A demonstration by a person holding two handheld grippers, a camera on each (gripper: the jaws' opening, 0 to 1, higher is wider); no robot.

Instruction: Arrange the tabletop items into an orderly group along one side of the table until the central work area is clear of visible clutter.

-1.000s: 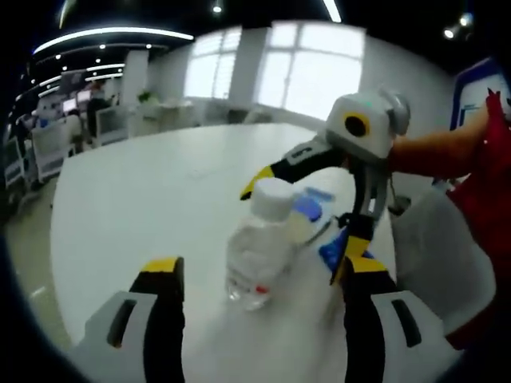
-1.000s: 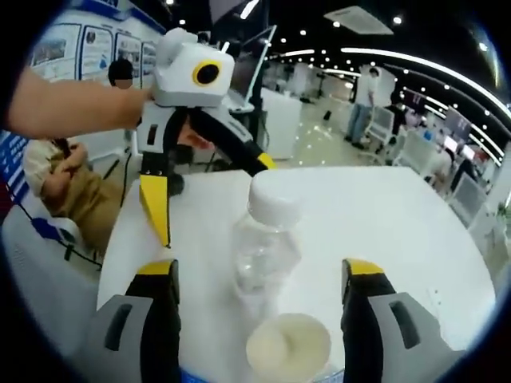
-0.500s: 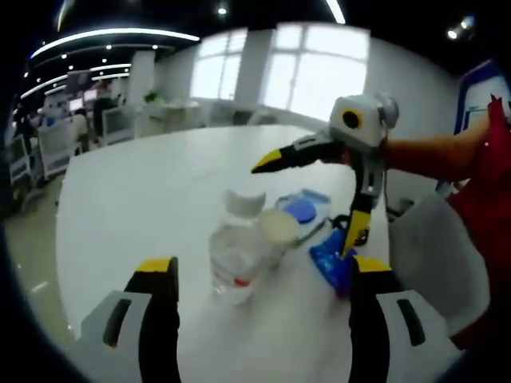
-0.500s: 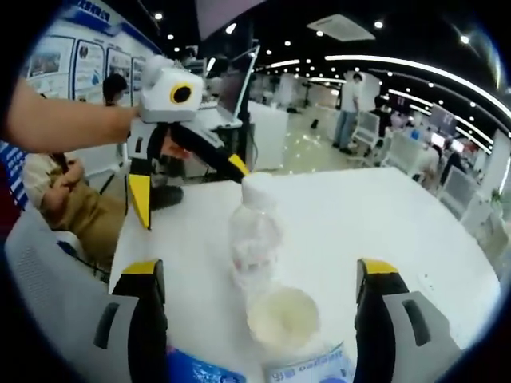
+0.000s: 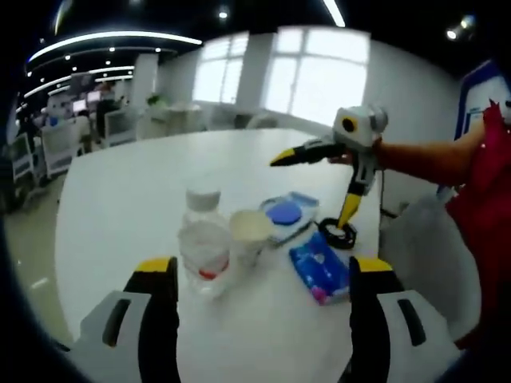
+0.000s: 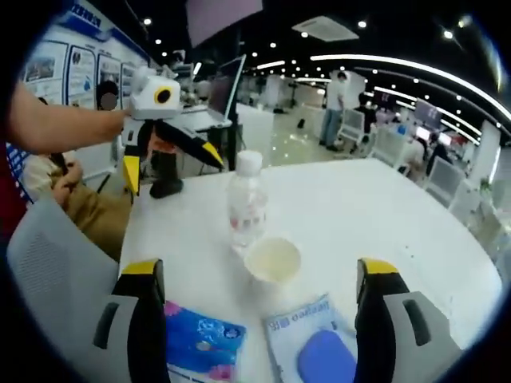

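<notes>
Both grippers have pulled back from the bottle (image 5: 204,251), jaws apart, holding nothing. Bottle, cup (image 5: 252,232), blue-lidded case (image 5: 286,215), wipes pack (image 5: 320,270) and tape roll (image 5: 338,234) sit grouped near the desk (image 5: 136,199) edge. Grouping looks nearly done; next, probably tighten the row.
</notes>
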